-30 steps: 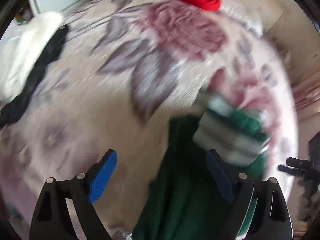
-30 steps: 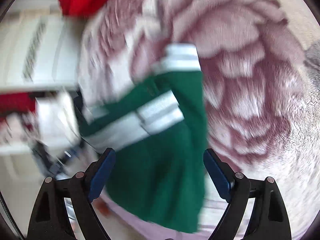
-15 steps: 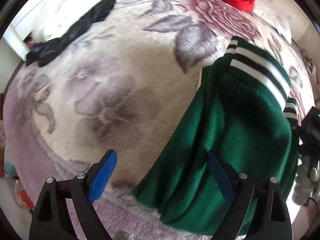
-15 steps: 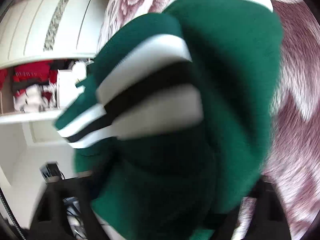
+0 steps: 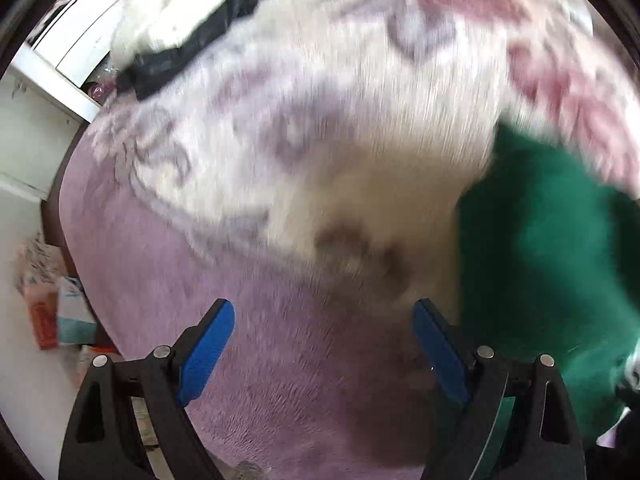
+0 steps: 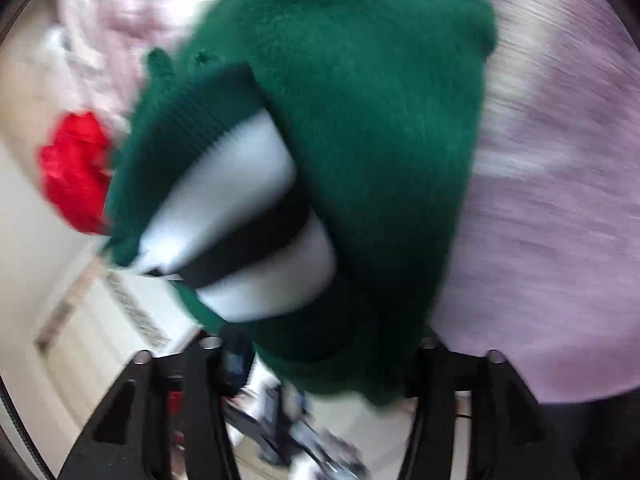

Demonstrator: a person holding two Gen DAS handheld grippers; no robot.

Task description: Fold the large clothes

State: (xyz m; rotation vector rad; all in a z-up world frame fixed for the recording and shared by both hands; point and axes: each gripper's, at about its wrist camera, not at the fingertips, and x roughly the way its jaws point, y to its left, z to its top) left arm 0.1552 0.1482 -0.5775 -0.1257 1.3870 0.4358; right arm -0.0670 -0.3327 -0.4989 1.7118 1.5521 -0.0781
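A dark green sweater [image 6: 360, 80] with white and black striped cuffs fills the right wrist view, bunched and lifted off the bed. It sits between the fingers of my right gripper [image 6: 318, 344] and hides the pads; the jaws are opening slightly around the thick cloth, which still hangs from them. In the left wrist view the sweater [image 5: 552, 240] shows as a green mass at the right. My left gripper [image 5: 323, 308] stands open and empty, pointing down at the lilac edge of the flowered blanket [image 5: 320, 140], just left of the sweater.
A black garment [image 5: 192, 48] and a white one [image 5: 168, 12] lie at the bed's far left. Red cloth [image 6: 76, 168] lies at the far end. A white cabinet [image 5: 72, 32] and boxes [image 5: 48, 312] on the floor stand left of the bed.
The right gripper closed on the green sweater, rolled and swept it sideways off the blanket. The left gripper, still open, moved off the sweater toward the bed's lilac edge.
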